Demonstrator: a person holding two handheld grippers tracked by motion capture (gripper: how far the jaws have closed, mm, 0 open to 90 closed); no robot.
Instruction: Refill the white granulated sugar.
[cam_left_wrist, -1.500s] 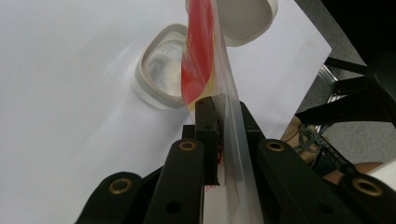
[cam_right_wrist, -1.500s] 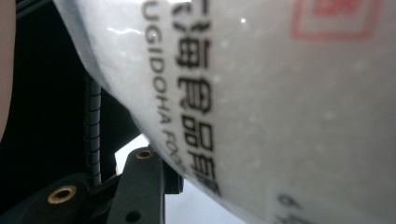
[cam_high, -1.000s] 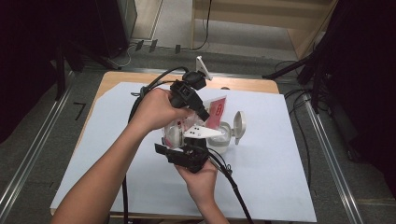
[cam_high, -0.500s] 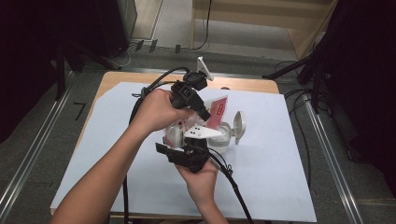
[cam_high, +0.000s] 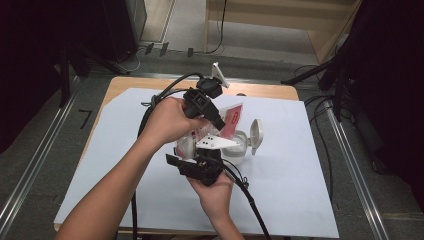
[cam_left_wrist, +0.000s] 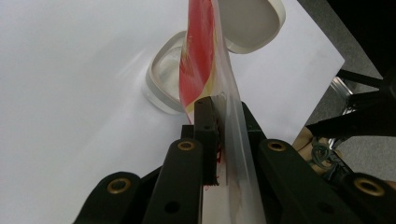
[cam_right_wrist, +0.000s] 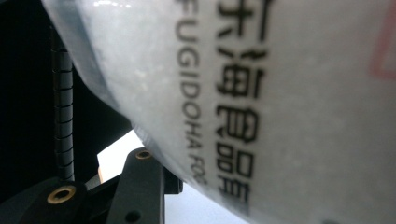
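Left gripper (cam_left_wrist: 217, 123): jaws nearly together, pinching the upper edge of the red-and-clear bag (cam_left_wrist: 201, 60); in the left gripper view the film runs straight up between them.
Right gripper (cam_high: 197, 162): jaws part-way closed around the white, fuller end of that bag (cam_right_wrist: 261, 102); printed lettering sits right against its lens, so the pads themselves are hidden, but the bag looks held.
Bag: hanging above the middle of the table, red end (cam_high: 231, 117) tipped down and to the right, toward the jar.
Jar (cam_high: 239, 147): clear, round, standing on the white sheet (cam_high: 300, 165) just right of the grippers, mouth open under the bag's lower end.
Lid (cam_high: 256, 134): white, flipped up on the jar's right side, clear of the opening.
Left hand (cam_high: 167, 122): forearm reaching in from the near left, wrist bent, gripper angled down and right over the jar.
Right hand (cam_high: 215, 187): coming up from the near edge, palm under its gripper, supporting the bag from below.
Risk one: the thin film could slip from the left pinch, I'd say, if the bag's weight shifts suddenly.
Risk two: contents may miss the narrow mouth and scatter on the sheet if the bag's end drifts sideways.
Risk three: a nudge from either gripper could tip the light jar.
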